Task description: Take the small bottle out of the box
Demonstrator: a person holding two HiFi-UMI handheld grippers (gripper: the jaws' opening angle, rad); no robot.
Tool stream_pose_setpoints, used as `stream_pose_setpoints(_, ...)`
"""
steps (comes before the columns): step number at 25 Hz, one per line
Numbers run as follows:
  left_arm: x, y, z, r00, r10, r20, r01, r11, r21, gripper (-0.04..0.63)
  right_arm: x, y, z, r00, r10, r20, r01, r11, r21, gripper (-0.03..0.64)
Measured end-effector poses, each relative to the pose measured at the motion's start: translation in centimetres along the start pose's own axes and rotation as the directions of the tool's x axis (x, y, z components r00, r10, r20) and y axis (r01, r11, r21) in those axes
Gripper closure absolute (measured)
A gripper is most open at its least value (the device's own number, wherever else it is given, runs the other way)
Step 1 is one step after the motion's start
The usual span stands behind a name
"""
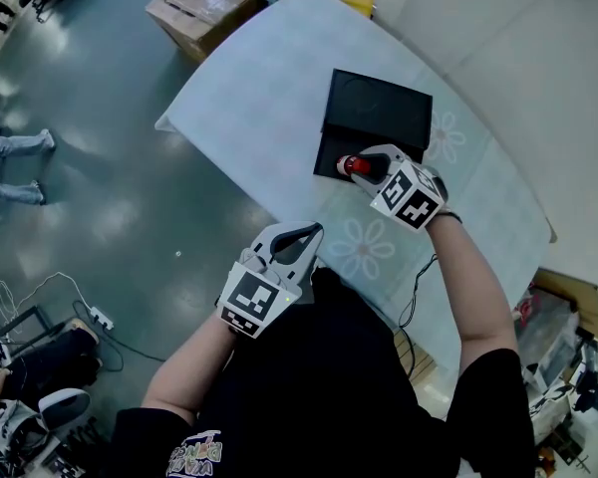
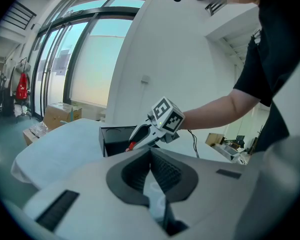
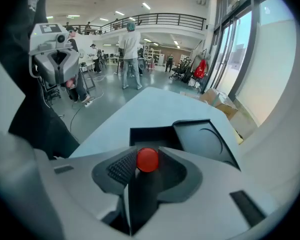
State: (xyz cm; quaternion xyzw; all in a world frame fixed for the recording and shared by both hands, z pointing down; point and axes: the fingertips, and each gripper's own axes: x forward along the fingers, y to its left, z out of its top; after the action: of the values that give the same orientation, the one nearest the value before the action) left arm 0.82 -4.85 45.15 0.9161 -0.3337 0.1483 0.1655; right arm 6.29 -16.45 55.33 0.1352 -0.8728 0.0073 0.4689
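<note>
Pinching the bottle: our right gripper (image 1: 363,157) has its jaws closed onto the small bottle (image 3: 147,160), one pad on each side of the cap.
Bottle looks: round bright red cap on top and a dark body running down between the jaws. We can't make out any label.
Bottle spot: right at the near edge of the box (image 1: 331,153), over its base. We can't tell if the bottom is clear of the base.
Box: black and open, sitting on the surface (image 1: 269,98). The base is the part nearer us, and the lid (image 1: 381,106) is opened back behind it with a round recess in it.
Box contents: the inside is just dark from our views, so we can't tell what else is in there.
Left gripper (image 1: 307,233): it's off the near edge of the surface, close to our body and well apart from the box, jaws pressed together at the tips.
Surface: pale cloth with faint flower prints.
Floor: cardboard boxes (image 1: 201,8) past the far end.
</note>
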Motion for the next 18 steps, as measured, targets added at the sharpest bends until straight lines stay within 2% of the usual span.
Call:
stream_pose_setpoints(7, -0.5, 0.7, -0.3, 1.0, 0.019, -0.001, -0.019, 1.0, -0.014, 0.566, 1.3, -0.1, 2.0, 0.992, -0.001, 0.128, -0.012, 0.995, 0.096, 0.468)
stream_pose_setpoints(13, -0.7, 1.2, -0.5, 1.0, 0.024, -0.005, -0.024, 1.0, -0.02, 0.568, 1.6, -0.3, 2.7, 0.978, -0.033, 0.207, 0.002, 0.989, 0.146, 0.465)
stream_pose_setpoints(18, -0.5, 1.1, -0.4, 1.0, 0.019, -0.01, -0.019, 1.0, -0.019, 0.567, 2.1, -0.1, 2.0, 0.974, -0.056, 0.217, 0.018, 0.985, 0.174, 0.456)
